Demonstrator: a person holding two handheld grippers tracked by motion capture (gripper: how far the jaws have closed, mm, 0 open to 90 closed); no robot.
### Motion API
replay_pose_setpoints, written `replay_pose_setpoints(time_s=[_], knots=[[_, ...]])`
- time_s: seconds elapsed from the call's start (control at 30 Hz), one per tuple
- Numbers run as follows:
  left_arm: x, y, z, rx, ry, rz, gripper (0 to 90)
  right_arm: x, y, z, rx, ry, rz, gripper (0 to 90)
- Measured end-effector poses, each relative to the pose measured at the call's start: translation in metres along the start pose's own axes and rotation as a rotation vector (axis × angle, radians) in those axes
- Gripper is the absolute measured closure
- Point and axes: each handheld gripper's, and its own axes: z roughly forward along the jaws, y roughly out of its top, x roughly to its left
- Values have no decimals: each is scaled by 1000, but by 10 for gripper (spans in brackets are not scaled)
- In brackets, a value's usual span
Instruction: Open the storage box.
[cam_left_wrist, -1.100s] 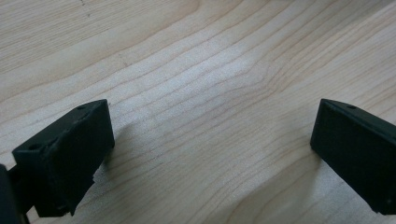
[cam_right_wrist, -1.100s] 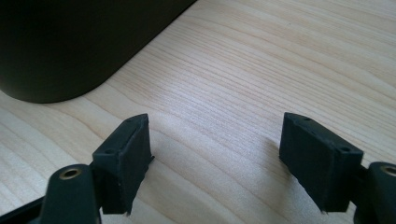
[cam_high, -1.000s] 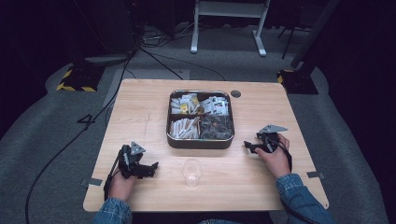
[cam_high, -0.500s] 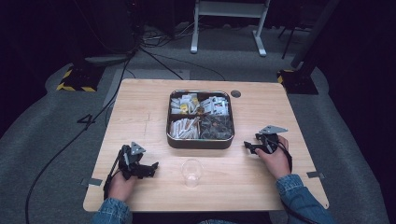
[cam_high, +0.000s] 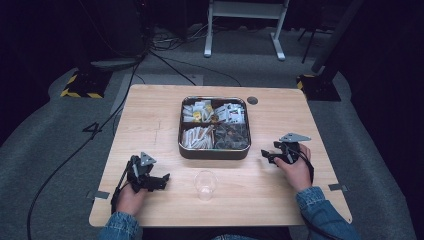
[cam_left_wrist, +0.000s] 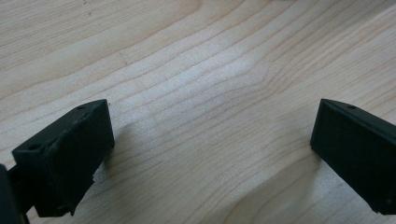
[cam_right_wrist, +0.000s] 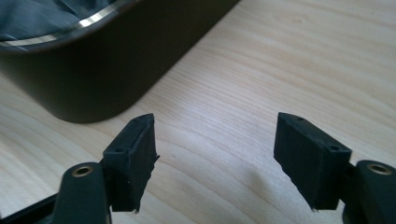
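Observation:
A dark square tin (cam_high: 215, 151) sits mid-table, divided into compartments of packets and sachets. A clear plastic cup (cam_high: 205, 184) stands in front of it near the table's front edge. My left gripper (cam_high: 162, 180) rests on the wood at the front left, open, pointing toward the cup, with bare table between its jaws (cam_left_wrist: 212, 135). My right gripper (cam_high: 266, 155) rests at the right, open, pointing at the tin's right front corner (cam_right_wrist: 93, 74), a short gap away. Neither holds anything.
A wooden table (cam_high: 150, 120) stands on grey carpet, with a small dark round disc (cam_high: 252, 100) at its back right. Cables, a white stand's feet (cam_high: 245, 30) and yellow-black striped bases (cam_high: 80, 85) lie beyond it.

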Motion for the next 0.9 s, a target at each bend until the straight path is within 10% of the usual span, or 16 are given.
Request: replay_pose_setpoints(time_s=[0.6, 0.9], knots=[[-1, 1, 0, 2, 4, 1, 0, 32, 36, -33, -60, 72, 55, 366], [-1, 1, 0, 2, 7, 0, 0, 48, 61, -25, -55, 72, 6, 327]])
